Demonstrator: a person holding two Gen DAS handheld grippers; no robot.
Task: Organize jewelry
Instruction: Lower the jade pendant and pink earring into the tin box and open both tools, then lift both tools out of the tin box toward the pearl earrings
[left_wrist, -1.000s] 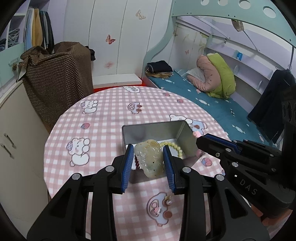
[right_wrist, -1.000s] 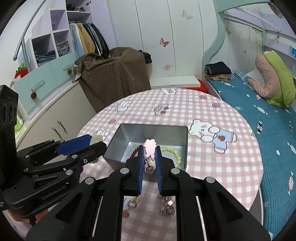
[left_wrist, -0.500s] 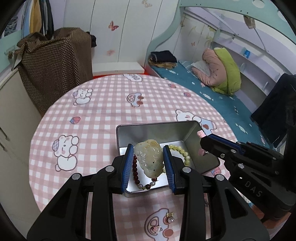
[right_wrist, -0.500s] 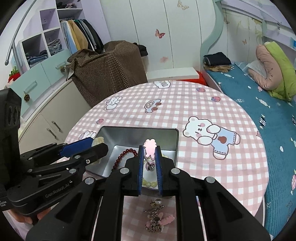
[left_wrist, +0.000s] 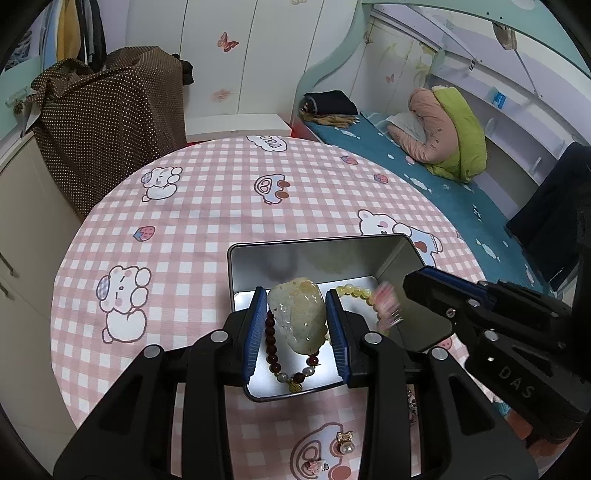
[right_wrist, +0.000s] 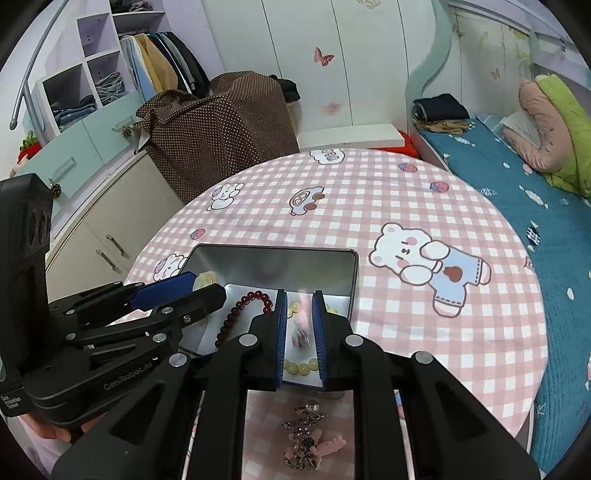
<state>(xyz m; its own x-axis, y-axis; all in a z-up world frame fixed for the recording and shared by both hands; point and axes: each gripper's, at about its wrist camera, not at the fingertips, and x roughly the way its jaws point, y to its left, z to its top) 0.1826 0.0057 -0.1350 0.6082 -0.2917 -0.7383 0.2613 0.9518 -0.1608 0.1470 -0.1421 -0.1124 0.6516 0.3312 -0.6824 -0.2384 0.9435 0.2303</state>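
Observation:
A silver metal tin (left_wrist: 258, 266) (right_wrist: 347, 266) sits on the pink checked table. In it lie a dark red bead bracelet (left_wrist: 271, 343) (right_wrist: 236, 314) and a yellow bead bracelet (left_wrist: 354, 291) (right_wrist: 299, 367). My left gripper (left_wrist: 297, 314) is shut on a pale jade pendant (left_wrist: 297, 317) and holds it over the tin's near half. My right gripper (right_wrist: 299, 314) has its jaws a little apart over the tin. A pink charm (right_wrist: 301, 325) (left_wrist: 384, 302) shows blurred between them; I cannot tell whether they still touch it.
Small earrings and a pearl (left_wrist: 343, 443) lie on the cloth near the front edge. A tangle of chain with pink charms (right_wrist: 306, 439) lies just before the tin. A brown dotted cover (right_wrist: 221, 136) stands behind the table, a bed (right_wrist: 517, 173) to the right.
Both grippers have moved forward and down over the tin. The right gripper's jaws have widened and the pink charm, sharp before, is now blurred and lower between them.

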